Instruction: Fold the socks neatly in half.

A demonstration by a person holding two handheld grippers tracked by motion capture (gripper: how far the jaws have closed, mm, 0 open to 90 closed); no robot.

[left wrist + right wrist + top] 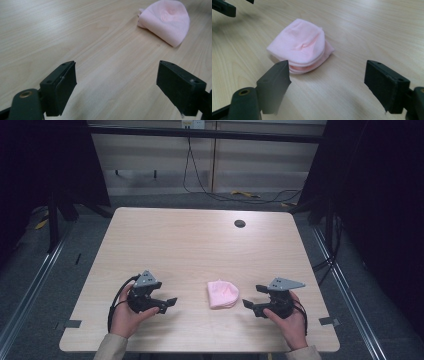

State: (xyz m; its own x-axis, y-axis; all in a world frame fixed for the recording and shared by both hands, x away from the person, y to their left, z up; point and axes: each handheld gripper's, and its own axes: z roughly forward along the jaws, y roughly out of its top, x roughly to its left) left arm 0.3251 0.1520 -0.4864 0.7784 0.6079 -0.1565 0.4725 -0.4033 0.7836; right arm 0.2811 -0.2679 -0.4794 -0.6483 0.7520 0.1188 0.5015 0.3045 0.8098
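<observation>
A folded pink cloth [222, 293] lies on the wooden table [200, 250], near the front and between the two hands. My left gripper [169, 304] rests on the table to the cloth's left, open, jaws pointing right toward it. In the left gripper view the pink cloth [166, 21] lies ahead at the upper right, well beyond the left gripper [125, 87]. My right gripper [252, 300] stands open just right of the cloth, jaws pointing left. In the right gripper view the pink cloth [300, 45] sits close ahead of the right gripper [329, 85], nothing between the jaws.
A round dark grommet hole [240, 223] sits near the table's far edge. Black cables [200, 180] run across the floor beyond the table. Dark frames stand at both sides. The left gripper's tip [224, 7] shows at the top left of the right gripper view.
</observation>
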